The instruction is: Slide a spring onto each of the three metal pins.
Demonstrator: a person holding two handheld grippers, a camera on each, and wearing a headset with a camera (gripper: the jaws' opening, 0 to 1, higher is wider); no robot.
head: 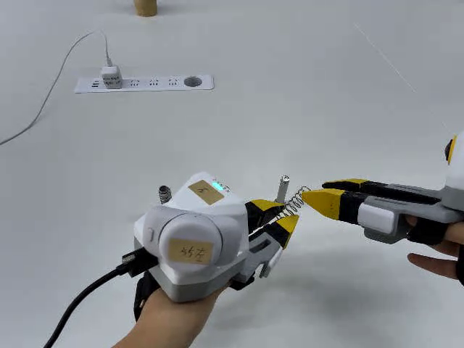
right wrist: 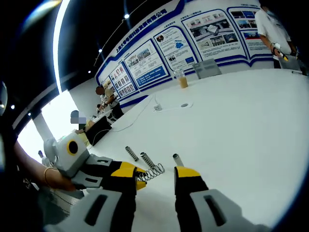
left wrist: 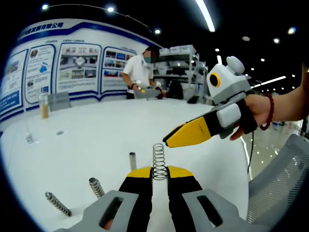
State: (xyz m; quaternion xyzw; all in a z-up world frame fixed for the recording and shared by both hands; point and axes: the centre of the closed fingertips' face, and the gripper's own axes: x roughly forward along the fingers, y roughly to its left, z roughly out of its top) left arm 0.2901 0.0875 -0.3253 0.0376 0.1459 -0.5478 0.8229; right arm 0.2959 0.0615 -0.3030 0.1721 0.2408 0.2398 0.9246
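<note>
My left gripper point(head: 279, 216) is shut on one end of a coil spring point(head: 293, 201), which sticks out past its yellow tips. In the left gripper view the spring point(left wrist: 159, 162) stands up from the shut jaws of the left gripper point(left wrist: 159, 172). A bare metal pin point(left wrist: 133, 161) stands just left of it, with two spring-covered pins point(left wrist: 96, 187) further left. My right gripper point(head: 317, 191) is open, its tips close to the spring's free end. In the right gripper view the spring point(right wrist: 153, 170) lies between the spread jaws of the right gripper point(right wrist: 157, 173), beside the bare pin point(right wrist: 176, 159).
A white power strip point(head: 145, 83) with a plugged-in charger point(head: 111, 76) and its cable lies at the far left of the white table. A tan cup point(head: 145, 7) stands at the far edge. A person point(left wrist: 140, 72) stands beyond the table.
</note>
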